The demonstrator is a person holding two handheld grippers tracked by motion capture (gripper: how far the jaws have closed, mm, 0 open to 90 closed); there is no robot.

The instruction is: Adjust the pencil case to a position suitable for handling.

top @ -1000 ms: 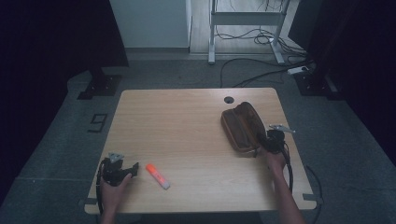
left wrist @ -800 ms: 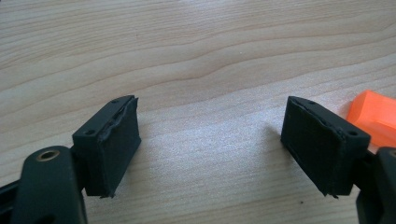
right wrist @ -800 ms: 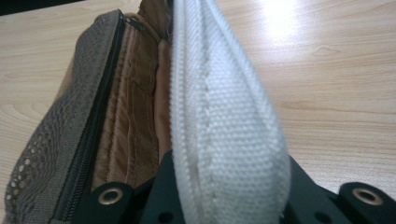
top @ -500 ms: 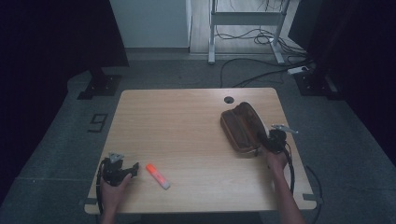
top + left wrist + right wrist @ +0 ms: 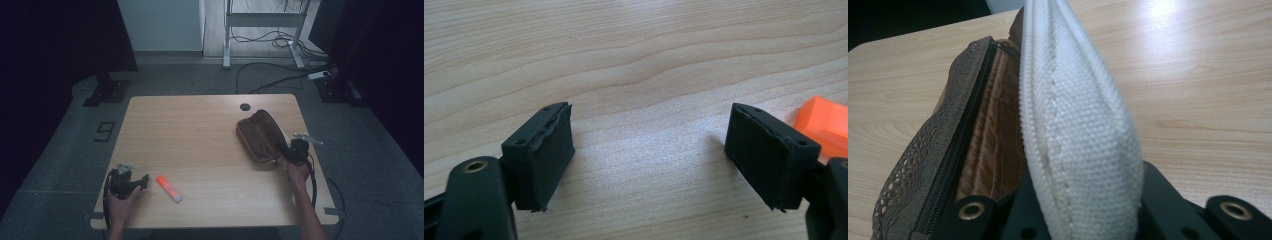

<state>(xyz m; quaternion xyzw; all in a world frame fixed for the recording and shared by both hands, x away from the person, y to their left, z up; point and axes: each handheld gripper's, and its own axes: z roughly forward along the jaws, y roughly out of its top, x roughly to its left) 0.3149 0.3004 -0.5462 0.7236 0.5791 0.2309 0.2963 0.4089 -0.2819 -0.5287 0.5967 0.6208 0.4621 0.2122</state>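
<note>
Over the worktop, high view: brown pouch (image 5: 260, 137) lies toward the right side of the worktop (image 5: 200, 130), zip edge up. Orange marker (image 5: 168, 188) sits near the front left, well apart from it.
Right tongs (image 5: 288, 152), high view: at the pouch's near right corner, touching it.
Left tongs (image 5: 145, 179), high view: resting just beside the marker, not on it.
Left gripper view: pads (image 5: 544, 157) stand wide apart with bare wood between; marker's orange tip (image 5: 824, 125) pokes in at the far right.
Right gripper view: tongs clamped tight on the white webbing strap (image 5: 1078, 130); mesh side and black zip (image 5: 955, 145) run alongside.
Handling guess: pouch looks soft, floppy and light, so it'll probably sag when lifted.
Where to grab: the woven strap seems the best bet, grippy and not slippery like the lining.
</note>
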